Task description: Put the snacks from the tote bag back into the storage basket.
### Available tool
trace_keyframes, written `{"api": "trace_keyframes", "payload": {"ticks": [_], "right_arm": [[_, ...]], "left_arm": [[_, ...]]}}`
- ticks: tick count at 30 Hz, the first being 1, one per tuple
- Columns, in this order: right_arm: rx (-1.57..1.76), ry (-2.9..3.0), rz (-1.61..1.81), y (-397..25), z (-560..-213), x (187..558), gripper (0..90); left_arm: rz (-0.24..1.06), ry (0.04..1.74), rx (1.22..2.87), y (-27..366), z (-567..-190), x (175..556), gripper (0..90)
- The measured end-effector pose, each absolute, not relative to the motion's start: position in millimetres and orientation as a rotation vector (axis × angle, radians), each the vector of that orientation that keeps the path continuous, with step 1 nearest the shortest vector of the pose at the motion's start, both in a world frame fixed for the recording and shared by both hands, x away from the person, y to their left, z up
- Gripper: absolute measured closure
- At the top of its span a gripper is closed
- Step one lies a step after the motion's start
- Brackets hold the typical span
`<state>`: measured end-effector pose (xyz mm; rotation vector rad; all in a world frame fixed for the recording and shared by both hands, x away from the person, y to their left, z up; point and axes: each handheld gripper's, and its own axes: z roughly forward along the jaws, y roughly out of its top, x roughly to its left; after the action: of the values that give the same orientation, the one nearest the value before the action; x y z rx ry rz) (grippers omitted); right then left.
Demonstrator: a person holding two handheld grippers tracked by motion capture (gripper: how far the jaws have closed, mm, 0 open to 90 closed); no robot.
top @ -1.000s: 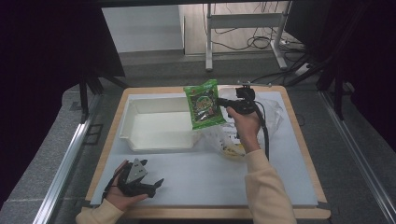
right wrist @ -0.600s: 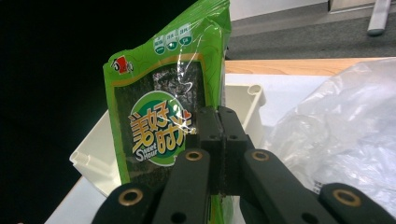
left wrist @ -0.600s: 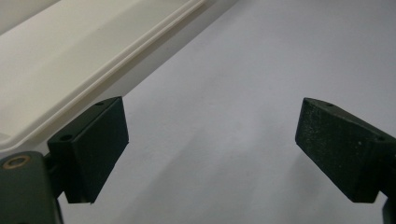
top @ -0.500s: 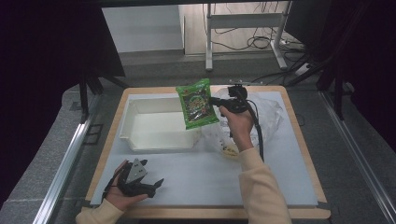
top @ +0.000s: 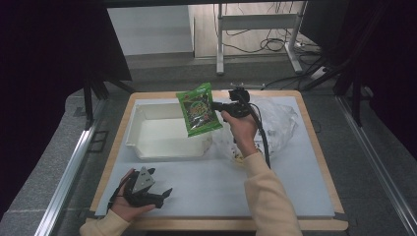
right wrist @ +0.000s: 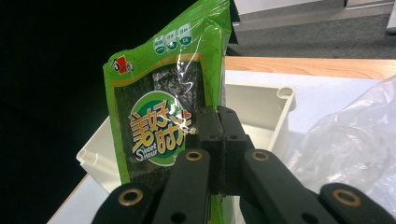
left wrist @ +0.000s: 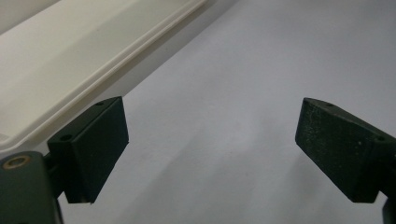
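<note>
Risk: my right hand-held gripper [top: 219, 105], jaws clamped on the green snack packet's [top: 198, 109] edge at frame centre, could let it twist loose above the white tray [top: 147, 147].

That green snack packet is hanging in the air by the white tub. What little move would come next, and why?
Probably a short carry further over the white tub, then opening. The right tongs are shut on the green packet, which hangs above the tub's right end. The left tongs rest open on the table.

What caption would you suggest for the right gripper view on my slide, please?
Right gripper clamped on a green snack packet, held up in front of the white bin.
</note>
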<state>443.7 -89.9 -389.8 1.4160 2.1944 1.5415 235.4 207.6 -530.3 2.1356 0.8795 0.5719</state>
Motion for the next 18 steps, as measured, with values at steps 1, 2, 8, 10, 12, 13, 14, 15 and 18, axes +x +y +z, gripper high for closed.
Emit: {"api": "trace_keyframes", "payload": {"ticks": [1, 2, 8, 10, 12, 13, 14, 15, 18], "right_arm": [[1.417, 2.198, 1.541, -88.4, -390.2, 444.1, 89.6], [1.419, 2.198, 1.543, -87.2, -390.5, 444.3, 89.6], [1.412, 2.214, 1.546, -79.2, -392.1, 446.1, 89.6], [1.411, 2.217, 1.548, -74.8, -393.3, 446.9, 89.6], [1.409, 2.223, 1.545, -71.7, -394.9, 447.3, 89.7], [1.41, 2.228, 1.54, -69.9, -395.9, 447.4, 89.6], [1.41, 2.228, 1.54, -69.9, -395.9, 447.4, 89.6], [1.407, 2.236, 1.532, -67.0, -397.6, 447.9, 89.7], [1.407, 2.241, 1.531, -64.4, -399.3, 448.4, 89.6]], "left_arm": [[0.572, 0.88, 2.135, 207.6, -530.2, 235.3, 9.5], [0.571, 0.879, 2.134, 207.7, -530.2, 235.3, 9.5], [0.57, 0.88, 2.132, 208.1, -530.1, 235.5, 9.5], [0.571, 0.878, 2.137, 208.5, -529.8, 235.5, 9.5], [0.571, 0.878, 2.137, 208.6, -529.6, 235.4, 9.5], [0.571, 0.879, 2.138, 208.6, -529.6, 235.4, 9.5], [0.571, 0.879, 2.138, 208.6, -529.6, 235.4, 9.5], [0.571, 0.879, 2.138, 208.6, -529.6, 235.4, 9.5], [0.571, 0.879, 2.138, 208.6, -529.6, 235.4, 9.5]]}}
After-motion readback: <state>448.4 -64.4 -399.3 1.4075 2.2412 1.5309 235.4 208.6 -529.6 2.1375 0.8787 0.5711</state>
